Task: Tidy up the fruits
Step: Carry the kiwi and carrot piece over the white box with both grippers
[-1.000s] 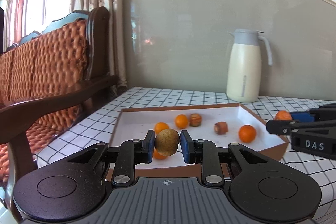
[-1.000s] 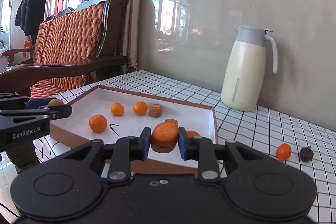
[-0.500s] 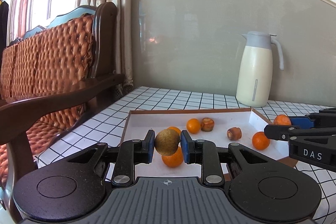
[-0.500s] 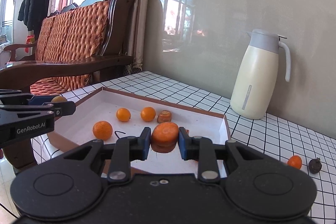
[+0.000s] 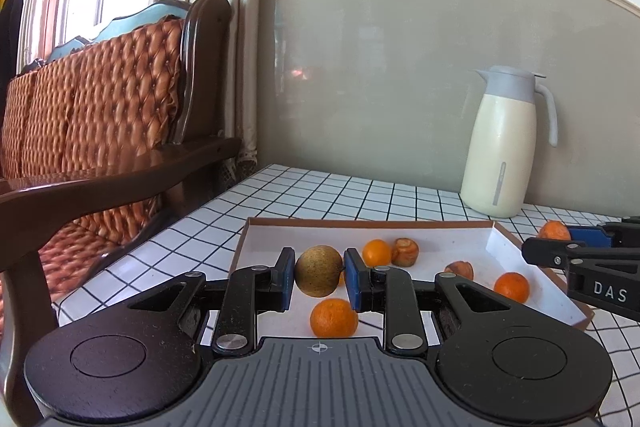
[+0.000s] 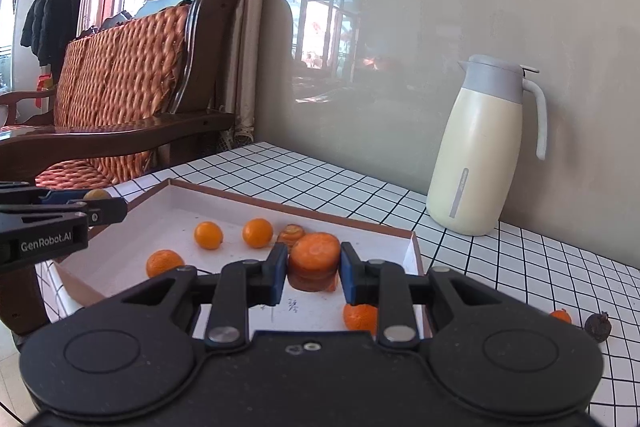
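My left gripper (image 5: 319, 277) is clamped on a round brownish fruit (image 5: 319, 276), my right gripper (image 6: 313, 269) pinching a flattened orange fruit (image 6: 314, 255) — both held above the white tray (image 5: 496, 233) on the checked tablecloth (image 6: 320, 183), small oranges (image 6: 208, 235) lying inside the tray.

The worktop (image 5: 328, 195) wears smooth gridded cloth; beside it the armchair (image 5: 132, 131) shows glossy dark wood and quilted upholstery. The jug (image 6: 476, 151) looks satin-smooth, the tray (image 6: 240, 203) matt cardboard.
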A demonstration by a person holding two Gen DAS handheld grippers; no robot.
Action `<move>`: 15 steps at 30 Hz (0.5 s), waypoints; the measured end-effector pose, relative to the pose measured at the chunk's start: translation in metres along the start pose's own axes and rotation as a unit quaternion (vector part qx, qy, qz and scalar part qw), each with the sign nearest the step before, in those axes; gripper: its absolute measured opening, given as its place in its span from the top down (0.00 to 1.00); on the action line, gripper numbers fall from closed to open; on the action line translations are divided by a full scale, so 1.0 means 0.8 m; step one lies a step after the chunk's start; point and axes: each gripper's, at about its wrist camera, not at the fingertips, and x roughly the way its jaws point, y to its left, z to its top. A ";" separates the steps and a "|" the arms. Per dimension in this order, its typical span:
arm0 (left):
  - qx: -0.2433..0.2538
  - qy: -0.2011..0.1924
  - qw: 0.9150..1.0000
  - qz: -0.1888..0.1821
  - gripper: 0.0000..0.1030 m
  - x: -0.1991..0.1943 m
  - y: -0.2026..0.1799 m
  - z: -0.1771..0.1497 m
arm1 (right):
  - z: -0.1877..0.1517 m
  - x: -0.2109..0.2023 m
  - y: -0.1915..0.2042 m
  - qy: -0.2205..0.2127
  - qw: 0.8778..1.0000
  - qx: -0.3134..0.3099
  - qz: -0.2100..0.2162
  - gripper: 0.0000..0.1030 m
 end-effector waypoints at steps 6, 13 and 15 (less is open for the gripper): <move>-0.001 0.005 1.000 -0.001 0.74 0.013 0.000 0.002 | 0.003 0.010 -0.011 0.000 1.000 0.005 -0.004 0.82; 0.002 0.010 1.000 -0.006 0.74 0.029 -0.003 0.005 | 0.007 0.023 -0.014 0.002 1.000 0.006 -0.004 0.82; 0.004 0.012 1.000 -0.007 0.74 0.033 -0.005 0.005 | 0.007 0.028 -0.014 0.005 1.000 0.006 -0.003 0.82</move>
